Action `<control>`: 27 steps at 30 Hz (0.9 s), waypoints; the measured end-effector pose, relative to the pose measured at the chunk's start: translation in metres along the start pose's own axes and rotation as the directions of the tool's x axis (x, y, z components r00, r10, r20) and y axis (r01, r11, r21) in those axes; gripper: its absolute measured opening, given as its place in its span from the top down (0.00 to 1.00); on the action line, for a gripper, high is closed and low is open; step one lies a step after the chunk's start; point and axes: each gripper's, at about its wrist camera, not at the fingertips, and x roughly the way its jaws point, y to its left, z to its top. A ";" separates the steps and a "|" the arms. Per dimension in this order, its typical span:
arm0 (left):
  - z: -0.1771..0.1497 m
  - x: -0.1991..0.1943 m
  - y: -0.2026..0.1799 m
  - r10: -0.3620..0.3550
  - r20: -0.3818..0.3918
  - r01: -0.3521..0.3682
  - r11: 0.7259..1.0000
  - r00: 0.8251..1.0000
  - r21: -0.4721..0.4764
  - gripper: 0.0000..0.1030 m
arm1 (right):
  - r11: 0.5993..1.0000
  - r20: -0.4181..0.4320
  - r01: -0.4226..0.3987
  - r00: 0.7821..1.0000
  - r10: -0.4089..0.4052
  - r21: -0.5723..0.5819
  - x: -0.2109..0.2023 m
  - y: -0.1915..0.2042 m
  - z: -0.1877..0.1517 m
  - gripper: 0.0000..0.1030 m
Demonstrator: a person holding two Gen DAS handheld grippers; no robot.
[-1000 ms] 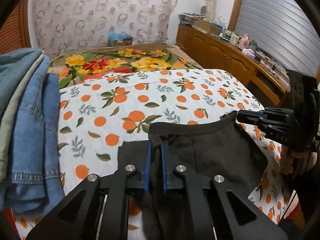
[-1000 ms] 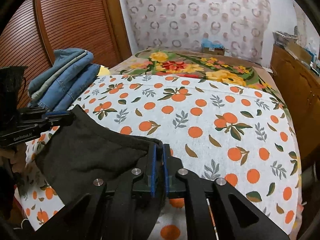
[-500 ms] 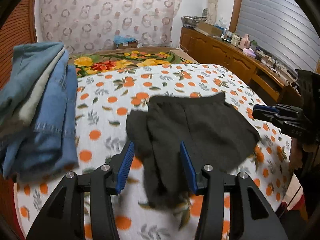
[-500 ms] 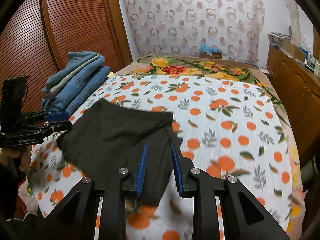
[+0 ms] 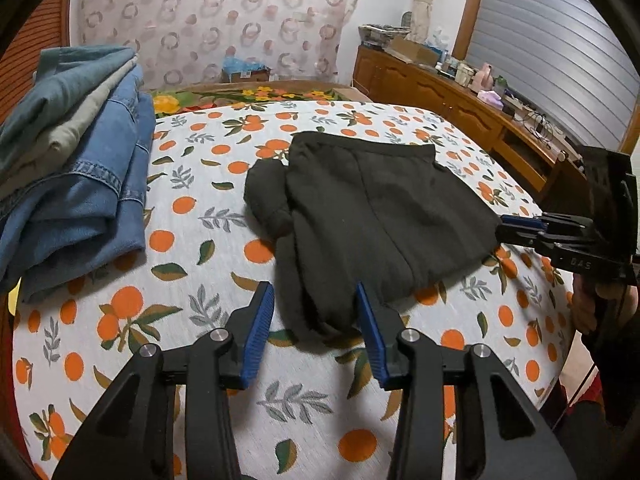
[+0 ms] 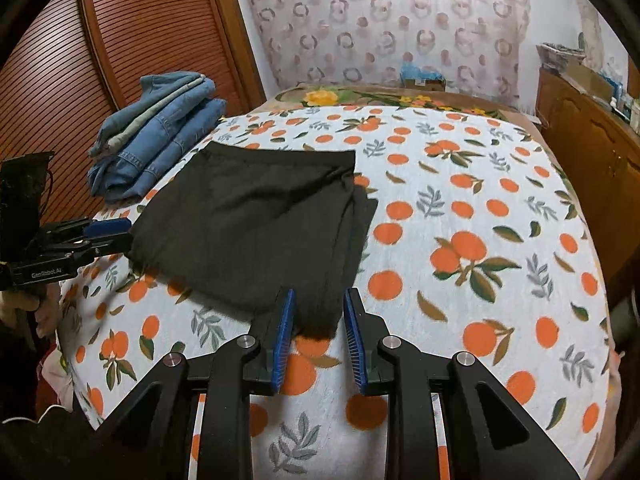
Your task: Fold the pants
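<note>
Dark folded pants (image 5: 368, 208) (image 6: 256, 216) lie flat on the orange-print bedspread (image 5: 200, 320). My left gripper (image 5: 313, 286) stands open at their near left corner. Its jaws are closing, and the cloth's edge lies between the blue pads without being pressed. My right gripper (image 6: 319, 293) is open at the near right corner, the hem just between its pads and untouched. Each gripper also shows in the other's view, the right gripper (image 5: 500, 226) and the left gripper (image 6: 120, 232) both beside the pants' edge.
A stack of folded blue jeans (image 5: 80, 160) (image 6: 160, 132) sits on the bed left of the pants. A wooden sideboard (image 5: 460, 100) with clutter runs along the right. A slatted wardrobe door (image 6: 120, 40) stands behind the jeans. Bare bedspread lies to the right of the pants.
Both grippers were shut on the pants, held up; they have let go and drawn back toward the bed's near edge. The pants now lie flat on the bedspread.
</note>
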 end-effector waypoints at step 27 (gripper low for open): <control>-0.024 -0.047 -0.017 -0.015 0.066 0.013 0.999 0.998 0.040 0.93 | 0.999 0.104 0.002 0.995 0.003 -0.047 -0.054 0.013 -0.020 0.94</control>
